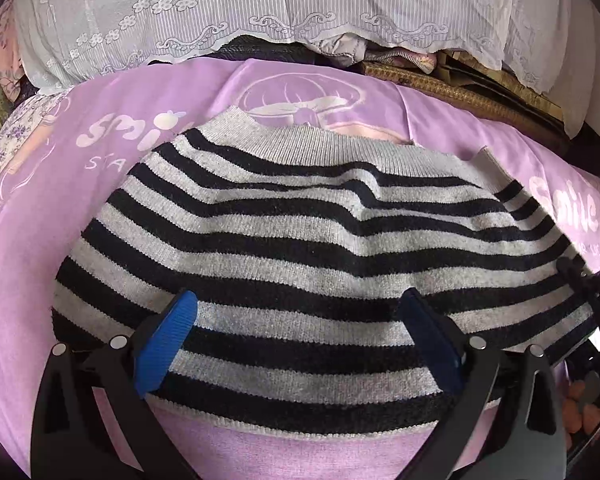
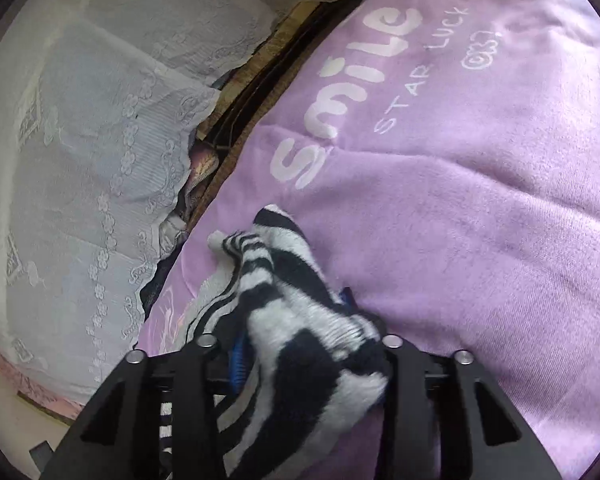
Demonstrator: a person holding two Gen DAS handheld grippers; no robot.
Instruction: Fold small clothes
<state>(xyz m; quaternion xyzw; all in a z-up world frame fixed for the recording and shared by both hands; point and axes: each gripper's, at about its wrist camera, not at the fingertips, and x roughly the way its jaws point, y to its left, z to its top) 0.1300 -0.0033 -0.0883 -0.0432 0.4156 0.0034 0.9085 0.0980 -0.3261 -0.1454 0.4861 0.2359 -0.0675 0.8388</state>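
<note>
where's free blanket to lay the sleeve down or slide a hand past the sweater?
Free: the purple blanket right of the bunched sleeve, below the "smile" print; also a strip between the striped sweater hem and the left gripper. Crowded: along the lace cover, clutter in the gap.

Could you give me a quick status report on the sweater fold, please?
Left gripper open over striped sweater, gripping nothing. Right gripper clamped on bunched sweater edge. Purple blanket underneath; nothing in the way.
</note>
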